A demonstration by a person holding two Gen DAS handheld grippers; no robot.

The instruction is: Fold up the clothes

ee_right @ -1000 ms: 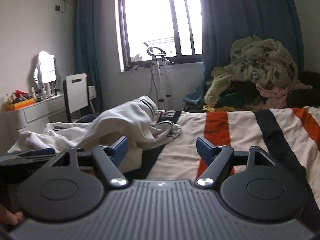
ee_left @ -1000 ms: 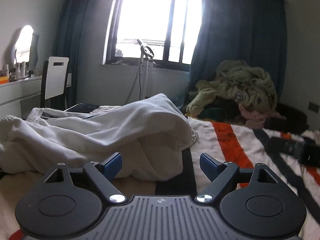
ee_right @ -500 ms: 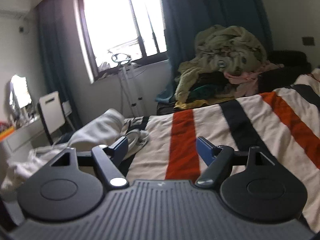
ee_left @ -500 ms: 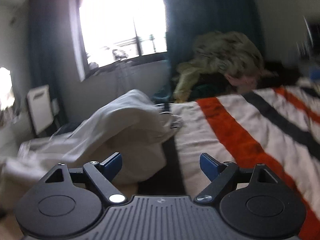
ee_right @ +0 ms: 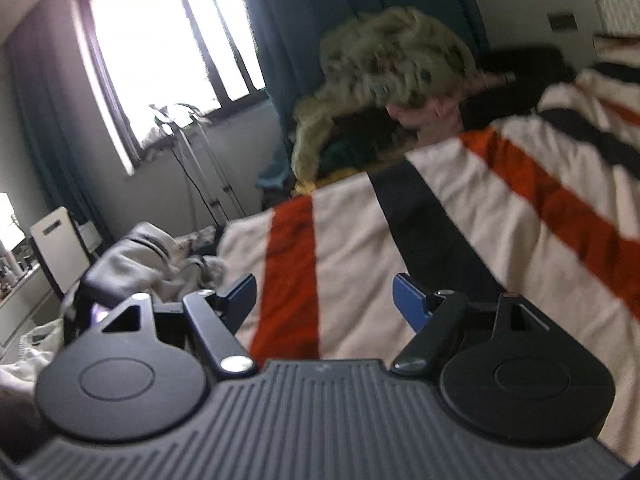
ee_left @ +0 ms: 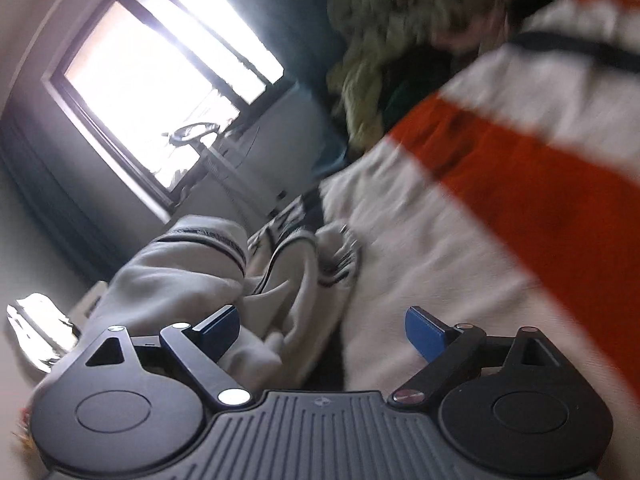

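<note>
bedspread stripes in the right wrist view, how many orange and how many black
On the bedspread under the open right gripper:
orange stripes: 2
black stripes: 2
total: 4

I count two grippers: my left gripper [ee_left: 322, 332] and my right gripper [ee_right: 324, 296], each with two blue-tipped fingers spread apart and nothing between them. One crumpled white garment [ee_left: 192, 276] lies at about ten o'clock from my left gripper; I see the same one [ee_right: 136, 264] at about nine o'clock from my right. One striped blanket [ee_right: 460, 240] covers the bed. One heap of clothes [ee_right: 392, 68] sits at one o'clock, one window [ee_right: 160, 52] at eleven, and one white chair [ee_right: 60, 248] at nine.
</note>
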